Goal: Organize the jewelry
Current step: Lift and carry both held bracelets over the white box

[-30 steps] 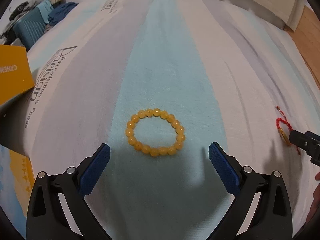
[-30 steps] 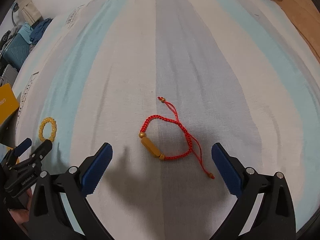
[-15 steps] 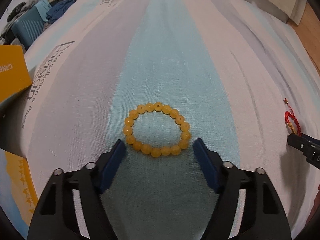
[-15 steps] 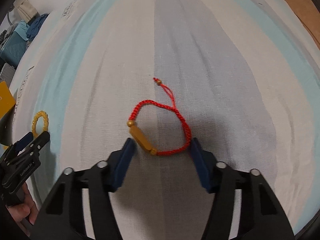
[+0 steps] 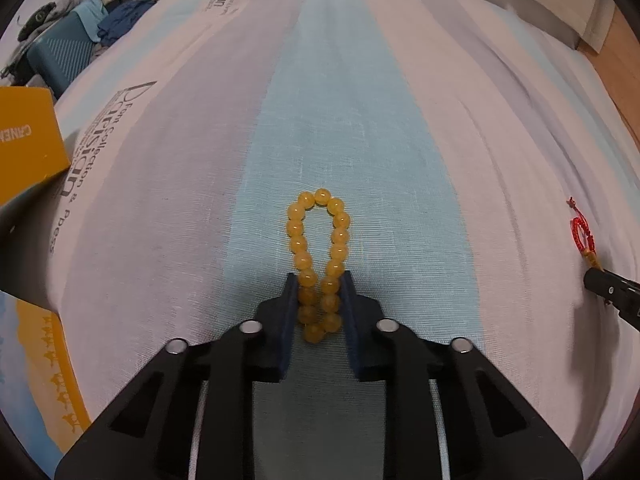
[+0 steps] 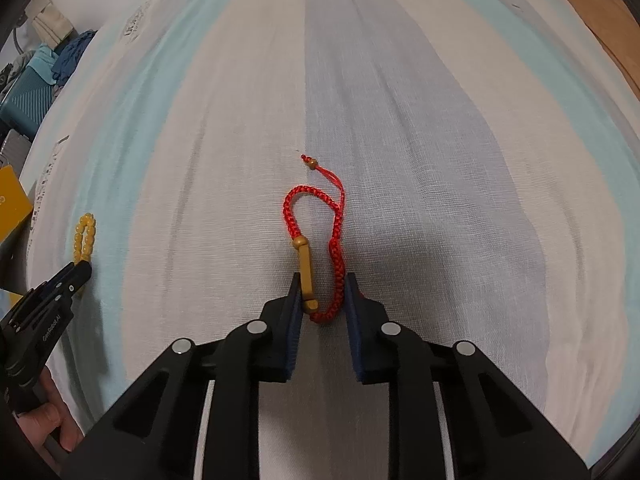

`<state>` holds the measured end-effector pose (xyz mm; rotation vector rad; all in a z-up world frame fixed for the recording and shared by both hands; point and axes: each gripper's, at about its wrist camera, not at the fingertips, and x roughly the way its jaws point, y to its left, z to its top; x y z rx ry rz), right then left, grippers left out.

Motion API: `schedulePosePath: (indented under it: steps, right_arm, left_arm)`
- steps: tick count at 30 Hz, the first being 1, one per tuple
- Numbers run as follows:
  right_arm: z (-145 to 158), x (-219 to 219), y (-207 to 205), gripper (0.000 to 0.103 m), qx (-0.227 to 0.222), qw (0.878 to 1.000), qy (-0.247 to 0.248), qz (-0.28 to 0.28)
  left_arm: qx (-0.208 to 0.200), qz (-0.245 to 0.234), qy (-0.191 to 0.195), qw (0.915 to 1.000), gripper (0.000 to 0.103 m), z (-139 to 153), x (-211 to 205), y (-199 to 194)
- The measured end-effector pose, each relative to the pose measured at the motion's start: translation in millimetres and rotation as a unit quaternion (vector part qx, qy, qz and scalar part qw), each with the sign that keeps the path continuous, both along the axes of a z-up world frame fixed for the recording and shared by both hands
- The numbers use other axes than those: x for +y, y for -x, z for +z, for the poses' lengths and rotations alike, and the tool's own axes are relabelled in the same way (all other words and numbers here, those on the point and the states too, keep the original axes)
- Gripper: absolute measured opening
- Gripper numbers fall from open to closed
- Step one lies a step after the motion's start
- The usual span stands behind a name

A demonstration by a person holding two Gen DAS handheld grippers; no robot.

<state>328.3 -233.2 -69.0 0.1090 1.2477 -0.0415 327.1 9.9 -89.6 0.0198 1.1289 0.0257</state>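
Left gripper (image 5: 319,294) is closed on the near end of the yellow bead bracelet (image 5: 319,248), whose pinched loop stretches far along the bedsheet (image 5: 360,100). Right gripper (image 6: 321,294) likewise clamps the red cord bracelet (image 6: 316,240), lying well apart to the right.

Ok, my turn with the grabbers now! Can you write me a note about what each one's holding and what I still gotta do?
Left gripper: shut on the yellow bead bracelet, pinched into a narrow loop on the striped bedsheet.
Right gripper: shut on the red cord bracelet, squeezing its gold tube bead and braid together.
Done: both bracelets are gripped, neither lifted.
Left: lift both and put them away. No jewelry box shows in these views; an orange box sits at the left edge.
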Motion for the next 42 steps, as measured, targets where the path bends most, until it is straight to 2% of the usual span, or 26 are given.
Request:
schedulePosePath:
  steps: [6, 20, 28, 42]
  right_arm:
    - [5.8, 0.8, 0.3, 0.009, -0.006, 1.000, -0.002, 0.003]
    - [22.5, -1.8, 13.0, 0.008, -0.021, 1.000, -0.022, -0.005]
    - [48.8, 10.2, 29.2, 0.008, -0.035, 0.999, -0.032, 0.000]
    - [107.3, 33.6, 59.3, 0.008, -0.063, 0.997, -0.032, 0.014]
  left_arm:
    - [-0.004, -0.005, 0.001, 1.0000, 0.009, 0.7, 0.1, 3.8]
    - [0.001, -0.016, 0.008, 0.9998, 0.009, 16.8, -5.6, 18.6]
    - [-0.012, -0.026, 0.010, 0.9995, 0.009, 43.5, -10.4, 35.6]
    - [-0.038, -0.025, 0.017, 0.9988, 0.009, 100.2, 7.0, 68.6]
